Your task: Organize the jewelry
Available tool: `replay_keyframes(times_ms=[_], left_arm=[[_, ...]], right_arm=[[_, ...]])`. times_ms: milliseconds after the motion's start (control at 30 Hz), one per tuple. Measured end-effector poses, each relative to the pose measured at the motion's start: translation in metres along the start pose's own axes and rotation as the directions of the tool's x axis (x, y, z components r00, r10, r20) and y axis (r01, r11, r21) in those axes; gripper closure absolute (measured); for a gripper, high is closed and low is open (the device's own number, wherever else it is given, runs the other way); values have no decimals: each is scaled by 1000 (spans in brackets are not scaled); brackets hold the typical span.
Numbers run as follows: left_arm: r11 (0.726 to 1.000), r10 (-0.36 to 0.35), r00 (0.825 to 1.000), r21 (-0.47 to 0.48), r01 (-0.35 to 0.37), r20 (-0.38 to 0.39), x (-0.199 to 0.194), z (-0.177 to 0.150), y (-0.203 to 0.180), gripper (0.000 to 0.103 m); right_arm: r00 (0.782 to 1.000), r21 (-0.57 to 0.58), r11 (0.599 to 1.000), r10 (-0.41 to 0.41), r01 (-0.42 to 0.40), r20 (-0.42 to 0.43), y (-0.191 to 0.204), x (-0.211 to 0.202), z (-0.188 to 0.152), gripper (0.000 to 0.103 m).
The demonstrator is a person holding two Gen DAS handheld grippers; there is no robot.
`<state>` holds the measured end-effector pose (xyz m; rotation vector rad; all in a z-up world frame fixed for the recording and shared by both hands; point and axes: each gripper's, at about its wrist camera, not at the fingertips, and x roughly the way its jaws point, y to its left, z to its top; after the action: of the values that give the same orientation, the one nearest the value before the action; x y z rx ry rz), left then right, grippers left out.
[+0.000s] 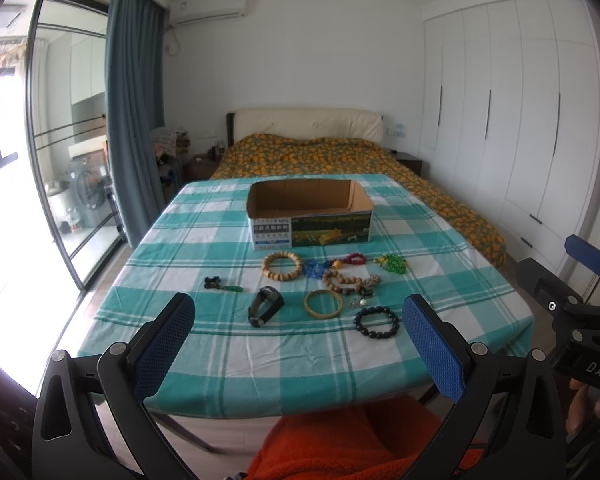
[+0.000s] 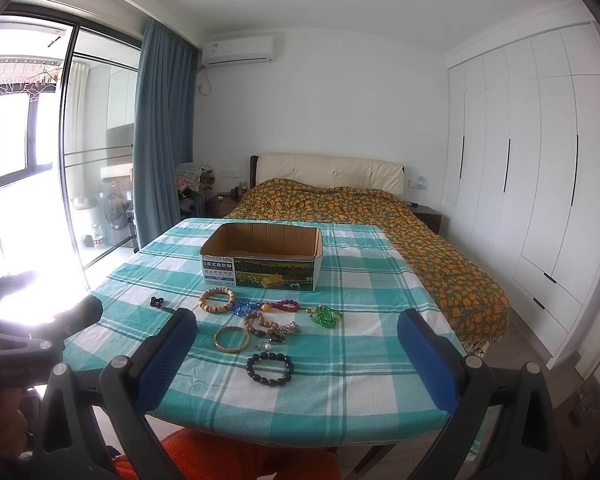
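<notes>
- Jewelry spread loosely on the checked cloth point(image 1: 204, 364) in front of an open, seemingly empty cardboard box point(image 1: 310, 218): probably laid out for easy picking, box set just behind as the likely place to drop each piece.
- Nearest the camera: dark bead bracelet point(image 1: 377, 322), yellow bangle point(image 1: 323, 304), black watch point(image 1: 265, 306); further back, wooden bead bracelet point(image 1: 282, 265), almost at the box's front wall.
- Off to the left, apart from the cluster: small dark trinket point(image 1: 213, 282).
- Left gripper point(image 1: 299, 346) held above the near table edge, jaws wide apart, nothing between them; watch and bangle ahead, in line with the gap, well short of the pads.
- Right gripper point(image 2: 297, 358) likewise spread and empty, dark bead bracelet point(image 2: 270, 368) lying on the cloth ahead, in line with the gap.
- Probably a starting pose: both tools aimed at the cluster, nothing yet picked.
</notes>
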<state>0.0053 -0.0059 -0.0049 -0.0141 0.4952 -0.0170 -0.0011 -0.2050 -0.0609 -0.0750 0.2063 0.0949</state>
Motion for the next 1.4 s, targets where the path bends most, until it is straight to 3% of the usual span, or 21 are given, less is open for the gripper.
replay_keyframes(times_ms=[900, 1400], left_arm=[[1000, -2, 1000, 9, 2, -9, 1, -5, -3, 0], [999, -43, 997, 14, 44, -68, 23, -8, -6, 0]], right_arm=[[1000, 4, 1000, 2, -2, -6, -1, -2, -2, 1], [998, 10, 1000, -7, 7, -66, -5, 19, -6, 1]])
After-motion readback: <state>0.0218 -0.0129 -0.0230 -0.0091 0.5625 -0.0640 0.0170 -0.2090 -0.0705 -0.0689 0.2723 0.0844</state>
